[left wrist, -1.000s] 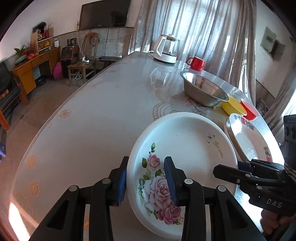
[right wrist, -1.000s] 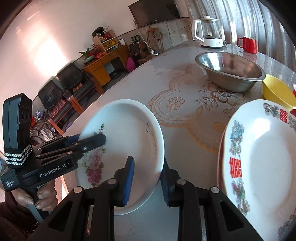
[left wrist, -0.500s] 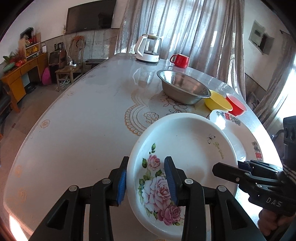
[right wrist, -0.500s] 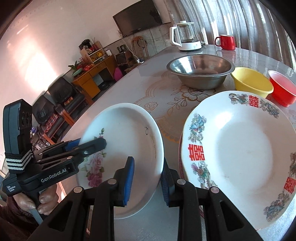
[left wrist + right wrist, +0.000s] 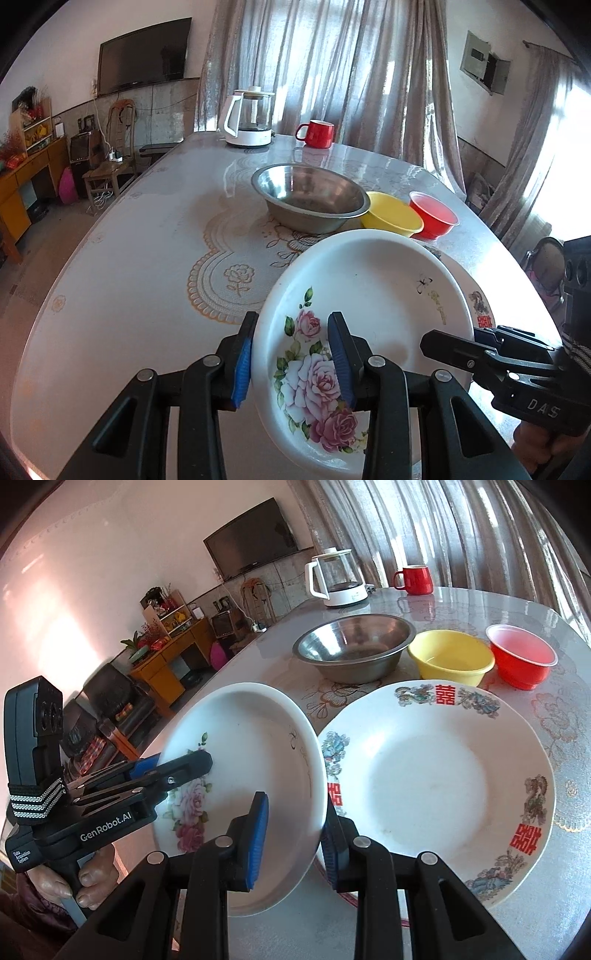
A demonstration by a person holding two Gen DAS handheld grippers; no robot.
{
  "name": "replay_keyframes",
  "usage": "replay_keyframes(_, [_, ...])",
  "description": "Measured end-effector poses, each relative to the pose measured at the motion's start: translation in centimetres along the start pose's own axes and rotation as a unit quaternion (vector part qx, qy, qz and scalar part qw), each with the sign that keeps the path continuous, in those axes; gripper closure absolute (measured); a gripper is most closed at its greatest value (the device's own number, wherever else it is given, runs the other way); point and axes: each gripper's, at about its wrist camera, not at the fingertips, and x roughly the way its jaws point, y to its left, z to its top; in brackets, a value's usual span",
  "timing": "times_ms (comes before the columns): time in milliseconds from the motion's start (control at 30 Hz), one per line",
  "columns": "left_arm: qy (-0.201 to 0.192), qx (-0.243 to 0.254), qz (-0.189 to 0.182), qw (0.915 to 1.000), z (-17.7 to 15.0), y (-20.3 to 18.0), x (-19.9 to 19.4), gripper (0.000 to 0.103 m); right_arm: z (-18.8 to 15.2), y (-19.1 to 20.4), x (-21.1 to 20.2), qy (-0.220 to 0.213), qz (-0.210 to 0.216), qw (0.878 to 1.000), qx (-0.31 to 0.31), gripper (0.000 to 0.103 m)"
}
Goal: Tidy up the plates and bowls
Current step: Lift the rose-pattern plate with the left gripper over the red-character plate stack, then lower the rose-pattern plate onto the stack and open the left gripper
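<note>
A white deep plate painted with pink roses (image 5: pixel 369 306) (image 5: pixel 255 753) hangs above the table, held from both sides. My left gripper (image 5: pixel 291 354) is shut on its near left rim by the roses. My right gripper (image 5: pixel 295 830) is shut on its right rim. Just to its right on the table lies a larger plate with red characters and dragons (image 5: pixel 436 775), stacked on another plate whose red edge shows beneath. In the left wrist view the rose plate covers most of that plate (image 5: pixel 480 306).
Behind the plates stand a steel bowl (image 5: pixel 310 195) (image 5: pixel 354 646), a yellow bowl (image 5: pixel 450 657) and a red bowl (image 5: pixel 521 657). A white kettle (image 5: pixel 251 118) and a red mug (image 5: pixel 316 133) sit at the far end. The table's left edge (image 5: pixel 74 266) drops to the floor.
Both grippers have carried the rose plate up and to the right, toward the plate with red characters; its rim now hangs over that plate's left edge. Both grips are unchanged.
</note>
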Motion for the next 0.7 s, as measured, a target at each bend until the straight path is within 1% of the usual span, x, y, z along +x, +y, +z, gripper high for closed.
replay_keyframes(233, [-0.003, 0.034, -0.03, 0.9989, 1.7, -3.7, 1.2, 0.066, 0.1, -2.7, -2.4, -0.027, -0.031, 0.999, 0.034, 0.076])
replay_keyframes(333, [-0.001, 0.055, -0.038, 0.9978, 2.4, -5.7, 2.2, 0.066, 0.2, -4.0, -3.4, -0.039, -0.046, 0.997, 0.049, 0.076])
replay_keyframes(467, [0.011, 0.072, -0.051, 0.996, 3.0, -7.8, 3.9, 0.065, 0.3, -6.2, -3.5, -0.033, -0.083, 0.994, 0.067, 0.076])
replay_keyframes(533, [0.018, 0.076, -0.054, 0.9955, 3.3, -8.6, 4.9, 0.065, 0.2, -7.4, -3.6, -0.032, -0.089, 0.992, 0.082, 0.076])
replay_keyframes(700, [0.043, 0.071, -0.06, 0.9947, 3.7, -9.7, 7.3, 0.065, 0.1, -9.1, -3.7, -0.024, -0.118, 0.989, 0.087, 0.076])
